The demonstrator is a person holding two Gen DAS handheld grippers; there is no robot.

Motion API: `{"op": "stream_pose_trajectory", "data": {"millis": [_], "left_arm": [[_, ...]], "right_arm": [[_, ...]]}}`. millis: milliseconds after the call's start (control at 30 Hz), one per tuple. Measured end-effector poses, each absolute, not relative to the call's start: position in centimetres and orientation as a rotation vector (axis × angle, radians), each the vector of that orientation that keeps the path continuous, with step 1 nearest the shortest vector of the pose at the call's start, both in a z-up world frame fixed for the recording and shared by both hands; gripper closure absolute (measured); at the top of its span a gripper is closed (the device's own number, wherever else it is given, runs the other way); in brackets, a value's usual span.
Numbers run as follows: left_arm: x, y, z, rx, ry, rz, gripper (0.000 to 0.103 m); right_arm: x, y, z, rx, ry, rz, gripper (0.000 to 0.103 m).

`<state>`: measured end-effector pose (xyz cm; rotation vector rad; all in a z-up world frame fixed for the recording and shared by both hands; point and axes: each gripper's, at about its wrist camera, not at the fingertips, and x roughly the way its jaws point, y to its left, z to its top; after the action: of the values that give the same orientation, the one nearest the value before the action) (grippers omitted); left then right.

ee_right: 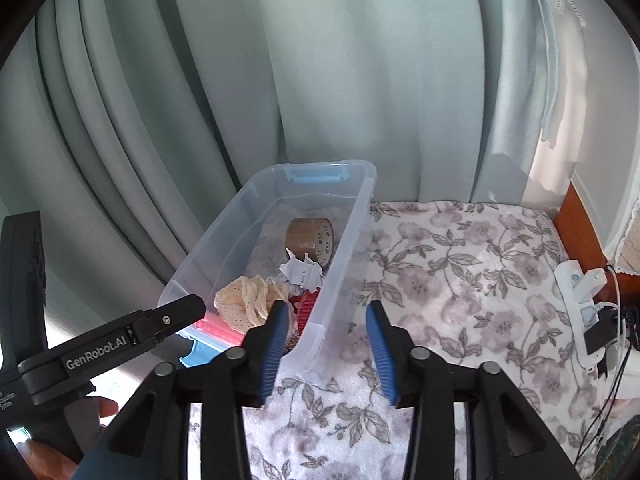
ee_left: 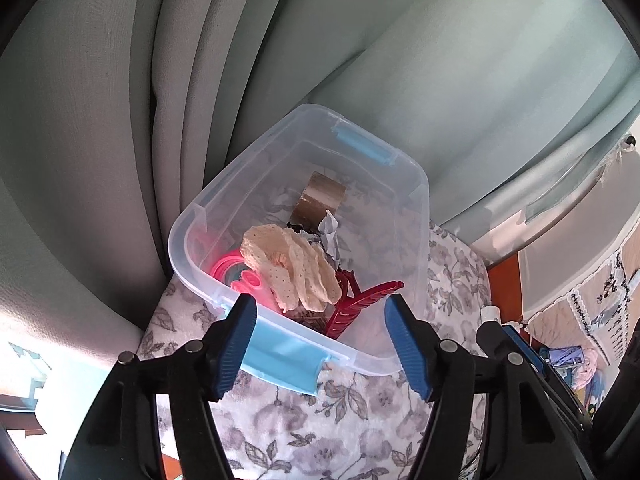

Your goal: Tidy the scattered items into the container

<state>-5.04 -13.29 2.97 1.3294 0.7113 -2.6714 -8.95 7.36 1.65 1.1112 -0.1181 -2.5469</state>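
From where I watch, pale grey-green curtains (ee_right: pixel 320 80) hang in deep folds across the whole back of the room, daylight glowing through them at the right. Below them lies a floral blanket (ee_right: pixel 460 280), white with grey blooms, running up to the curtains at its far edge. Past its right edge I see a strip of reddish wood (ee_right: pixel 576 216) and a white power strip (ee_right: pixel 580 296) with dark cables.

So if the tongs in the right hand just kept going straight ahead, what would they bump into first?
Most likely the clear plastic box: its near corner and right wall sit between the open right tongs, just ahead of them. Depth is hard to judge here, so they might brush the flowered blanket beneath first.
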Motion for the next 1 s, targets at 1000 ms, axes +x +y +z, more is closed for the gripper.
{"op": "stream_pose_trajectory", "data": {"millis": [1000], "left_arm": [[-3.0, -6.3, 3.3, 1.341, 0.452, -2.686, 0.023]], "right_arm": [[-6.0, 15.4, 0.0, 1.172, -0.258, -2.543, 0.023]]}}
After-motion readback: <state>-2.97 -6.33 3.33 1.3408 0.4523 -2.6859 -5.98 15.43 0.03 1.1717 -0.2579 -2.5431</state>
